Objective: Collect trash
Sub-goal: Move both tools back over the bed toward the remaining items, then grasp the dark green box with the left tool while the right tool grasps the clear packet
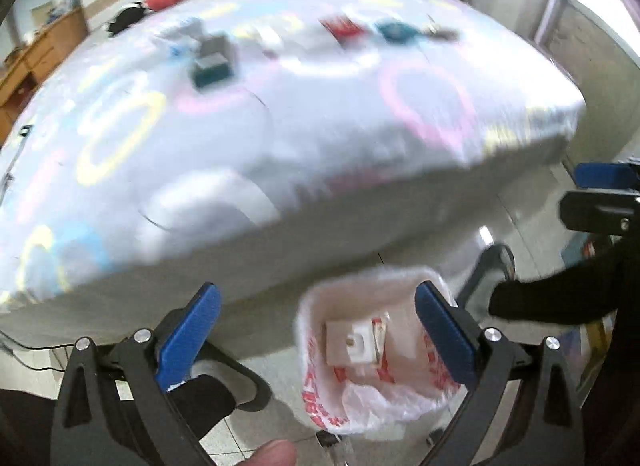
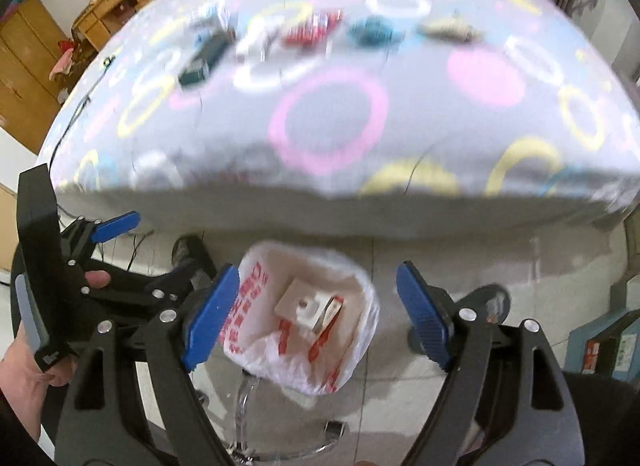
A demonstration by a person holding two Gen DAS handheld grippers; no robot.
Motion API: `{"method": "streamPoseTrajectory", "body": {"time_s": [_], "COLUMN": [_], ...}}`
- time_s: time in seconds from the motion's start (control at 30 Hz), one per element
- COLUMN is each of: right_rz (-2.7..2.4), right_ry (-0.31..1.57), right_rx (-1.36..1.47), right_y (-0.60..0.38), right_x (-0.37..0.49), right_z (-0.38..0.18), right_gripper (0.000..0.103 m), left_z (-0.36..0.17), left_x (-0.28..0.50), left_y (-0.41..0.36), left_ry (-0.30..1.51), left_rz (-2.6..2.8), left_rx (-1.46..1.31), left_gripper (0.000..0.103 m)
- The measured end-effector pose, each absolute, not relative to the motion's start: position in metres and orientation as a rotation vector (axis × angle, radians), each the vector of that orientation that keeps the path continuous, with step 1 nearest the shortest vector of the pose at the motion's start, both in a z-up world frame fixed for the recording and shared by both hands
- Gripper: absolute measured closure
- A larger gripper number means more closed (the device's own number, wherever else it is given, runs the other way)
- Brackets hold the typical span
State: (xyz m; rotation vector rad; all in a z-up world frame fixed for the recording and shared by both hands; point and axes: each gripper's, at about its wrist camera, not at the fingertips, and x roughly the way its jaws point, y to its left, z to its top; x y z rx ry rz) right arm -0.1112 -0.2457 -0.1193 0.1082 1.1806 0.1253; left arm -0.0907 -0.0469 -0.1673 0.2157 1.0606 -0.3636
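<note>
Below, both tongs [image 1: 316, 326] [image 2: 316, 314] wide, empty; bag [image 2: 256, 330] w/ unreadable red print.

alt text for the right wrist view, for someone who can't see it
The right gripper hangs open and empty above a white bag with red print, which holds a pale box. Past it is a bed in a circle-patterned sheet, with small blurred items lying across its far part. The left gripper shows at the left edge.

Bedsheet [image 2: 340, 113] grey, pink-yellow-white rings; bag [image 2: 256, 306] white, red print; fingers [image 2: 210, 316] blue.
</note>
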Motion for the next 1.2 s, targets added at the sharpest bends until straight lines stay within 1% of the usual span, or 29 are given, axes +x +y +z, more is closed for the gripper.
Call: {"method": "streamPoseTrajectory", "body": {"time_s": [0.17, 0.23, 0.37, 0.53, 0.73, 0.93, 1.2], "right_rz": [0.100, 0.078, 0.020, -0.036, -0.089, -0.111, -0.127], "right_ry": [1.096, 1.063, 1.023, 0.990, 0.988, 1.012, 1.071], "right_rx": [0.080, 0.065, 0.063, 0.054, 0.034, 0.028, 0.019], "right_y": [-0.257, -0.265, -0.288, -0.314, -0.334, -0.348, -0.358], "right_x": [-0.091, -0.076, -0.046, -0.004, 0.046, 0.081, 0.120], "right_z": [-0.079, -0.065, -0.051, -0.035, -0.037, -0.050, -0.082], "right_gripper": [0.021, 0.018, 0.018, 0.018, 0.018, 0.018, 0.018], "left_z": [-0.125, -0.111, -0.095, -0.097, -0.108, -0.125, -0.144], "left_x": [-0.062, -0.046, -0.007, 0.038, 0.085, 0.116, 0.137], "left_y": [-0.036, -0.033, -0.030, -0.029, -0.032, -0.035, -0.037], "left_ry": [1.005, 0.996, 0.969, 0.976, 0.997, 1.031, 1.054], "left_rz": [-0.298, -0.285, -0.251, -0.226, -0.197, -0.176, -0.147], "left_rx": [0.147, 0.119, 0.093, 0.080, 0.098, 0.111, 0.137], "left_gripper": [0.008, 0.008, 0.008, 0.008, 0.008, 0.008, 0.008]}}
